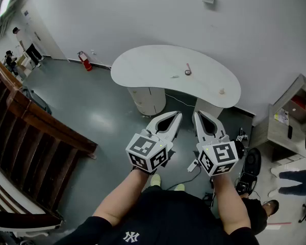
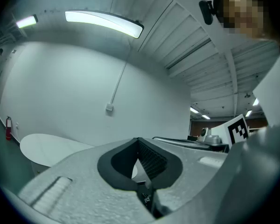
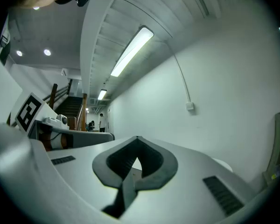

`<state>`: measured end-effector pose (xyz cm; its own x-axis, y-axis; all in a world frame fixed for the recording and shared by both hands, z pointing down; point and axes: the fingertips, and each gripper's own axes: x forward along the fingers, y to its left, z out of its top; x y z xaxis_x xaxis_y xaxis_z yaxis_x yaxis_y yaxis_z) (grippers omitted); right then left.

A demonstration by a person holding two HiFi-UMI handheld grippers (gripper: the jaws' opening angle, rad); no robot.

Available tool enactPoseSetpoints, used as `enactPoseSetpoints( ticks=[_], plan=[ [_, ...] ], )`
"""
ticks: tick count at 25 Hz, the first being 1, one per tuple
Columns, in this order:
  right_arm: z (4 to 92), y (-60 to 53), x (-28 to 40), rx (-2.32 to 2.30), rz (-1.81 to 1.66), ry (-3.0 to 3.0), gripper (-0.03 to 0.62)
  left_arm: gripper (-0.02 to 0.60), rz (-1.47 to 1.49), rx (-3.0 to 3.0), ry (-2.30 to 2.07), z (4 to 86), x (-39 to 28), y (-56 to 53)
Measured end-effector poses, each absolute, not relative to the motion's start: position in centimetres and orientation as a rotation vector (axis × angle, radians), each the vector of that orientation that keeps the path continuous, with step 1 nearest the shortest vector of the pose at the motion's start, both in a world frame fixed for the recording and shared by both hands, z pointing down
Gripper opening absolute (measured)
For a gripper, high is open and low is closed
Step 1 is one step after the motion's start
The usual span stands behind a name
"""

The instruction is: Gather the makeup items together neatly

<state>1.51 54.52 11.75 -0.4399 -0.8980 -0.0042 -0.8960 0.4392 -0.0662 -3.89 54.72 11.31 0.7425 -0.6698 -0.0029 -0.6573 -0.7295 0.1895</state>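
Small makeup items (image 1: 187, 71) lay spread on the table (image 1: 143, 65), well apart from the grippers. Left gripper (image 1: 176, 117) and right gripper (image 1: 199, 116) were closed, jaws together, holding nothing.

Bare floor (image 1: 92, 111) ahead, white table (image 1: 143, 65) beyond
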Motion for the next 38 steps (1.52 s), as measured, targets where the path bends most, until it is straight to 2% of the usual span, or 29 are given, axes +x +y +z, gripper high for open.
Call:
enactPoseSetpoints(
  ticks=[13,21,38],
  plan=[
    [12.5,55.6,3.0,-1.553,-0.173,2.636,0.014,0.009,-0.050,2.765,-1.085,12.1,-2.1,55.9],
    [13.2,53.8,3.8,-1.530,-0.288,2.567,0.014,0.009,-0.027,2.739,-1.110,13.1,-3.3,53.6],
    [15.7,38.3,-0.5,-1.677,-0.325,2.548,0.014,0.009,0.030,2.771,-1.006,16.4,-6.6,37.5]
  ],
)
